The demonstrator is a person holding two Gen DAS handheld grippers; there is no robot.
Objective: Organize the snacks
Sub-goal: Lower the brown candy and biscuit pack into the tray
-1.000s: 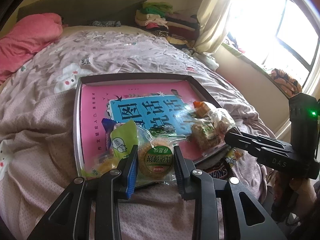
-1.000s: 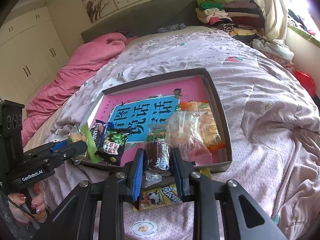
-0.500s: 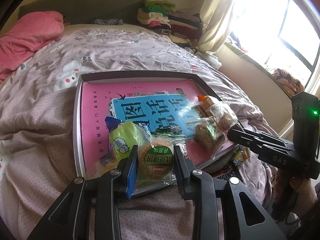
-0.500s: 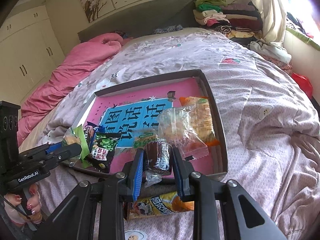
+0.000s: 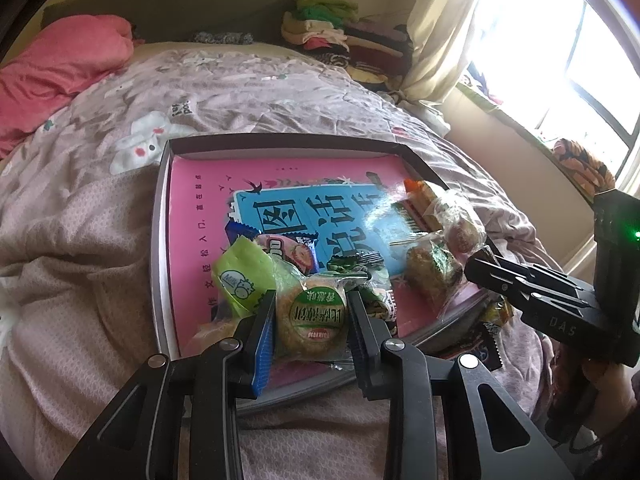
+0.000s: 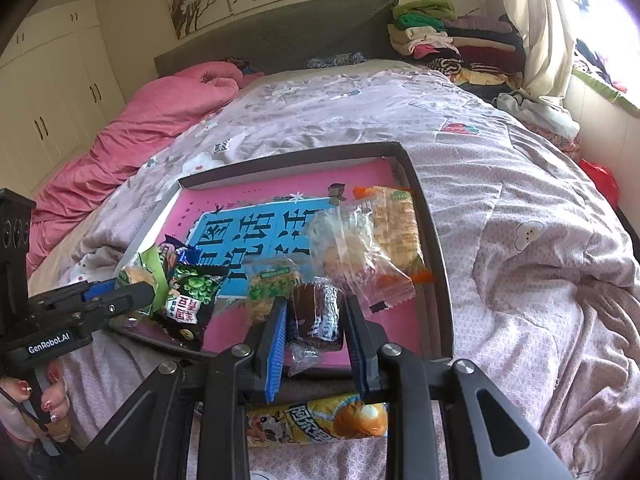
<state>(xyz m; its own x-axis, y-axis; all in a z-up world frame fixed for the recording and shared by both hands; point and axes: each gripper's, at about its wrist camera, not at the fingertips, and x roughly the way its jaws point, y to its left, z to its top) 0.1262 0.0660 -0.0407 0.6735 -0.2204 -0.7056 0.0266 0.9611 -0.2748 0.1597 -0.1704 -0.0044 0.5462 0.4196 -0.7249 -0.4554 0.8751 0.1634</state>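
A dark shallow box [image 5: 280, 142] with a pink and blue printed bottom lies on the bed and holds several snack packs. My left gripper [image 5: 312, 312] is shut on a round biscuit pack with a green label [image 5: 314, 318], over the box's near left part. My right gripper [image 6: 314, 318] is shut on a dark brown wrapped cake [image 6: 316, 316], over the box's near edge [image 6: 436, 248]. In the right wrist view the left gripper [image 6: 132, 294] shows at the left. A yellow snack bag [image 6: 316, 420] lies on the quilt below the right gripper.
The box holds a green milk-candy pack [image 5: 240, 272], a green pea bag [image 6: 192, 296], clear-wrapped cakes [image 6: 352, 248] and an orange pack [image 6: 396, 224]. A pink duvet [image 6: 132, 128] lies far left, folded clothes [image 6: 440, 36] by the headboard, a window [image 5: 580, 52] at right.
Both grippers have moved forward over the box with their snacks still held. The yellow bag now lies further under the right gripper.
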